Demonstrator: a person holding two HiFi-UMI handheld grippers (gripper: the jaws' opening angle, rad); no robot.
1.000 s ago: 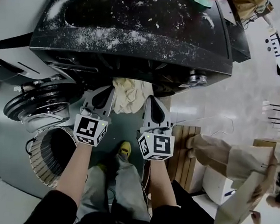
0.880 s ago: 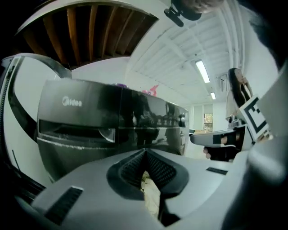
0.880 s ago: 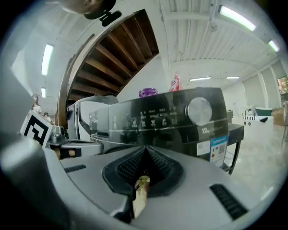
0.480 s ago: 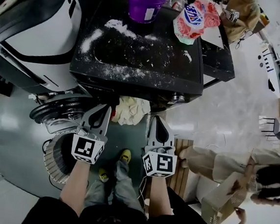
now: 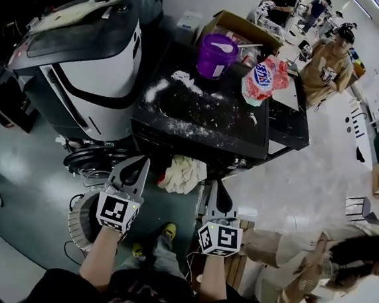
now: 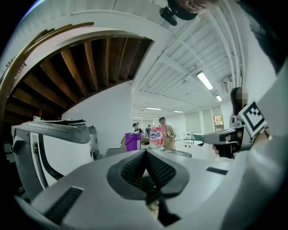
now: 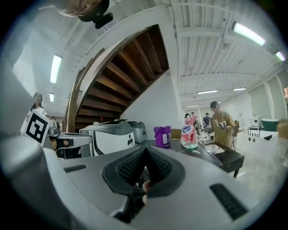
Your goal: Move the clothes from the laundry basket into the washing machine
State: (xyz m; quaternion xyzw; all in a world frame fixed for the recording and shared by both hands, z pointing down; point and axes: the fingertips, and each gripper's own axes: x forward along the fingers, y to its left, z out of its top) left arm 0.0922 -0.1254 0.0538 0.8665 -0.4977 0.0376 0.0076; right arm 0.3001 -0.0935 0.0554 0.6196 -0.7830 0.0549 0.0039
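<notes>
Here, the pressed-together left hand-held gripper [image 5: 140,163] and right hand-held gripper [image 5: 220,187] flank crumpled cream clothes [image 5: 183,173]; a powder-dusted black washing machine [image 5: 206,119] stands ahead, grey floor [image 5: 35,166] below.

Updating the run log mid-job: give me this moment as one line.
left gripper: shut, empty | right gripper: shut, empty | cloth: hanging at washer front, not gripped | basket: on floor under left gripper

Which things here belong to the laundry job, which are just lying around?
Job: washing machine, cream cloth at its front, laundry basket, left hand-held gripper, right hand-held gripper, both shut.
Lying about: purple tub, pink pouch, spilled white powder, white machine alongside.
</notes>
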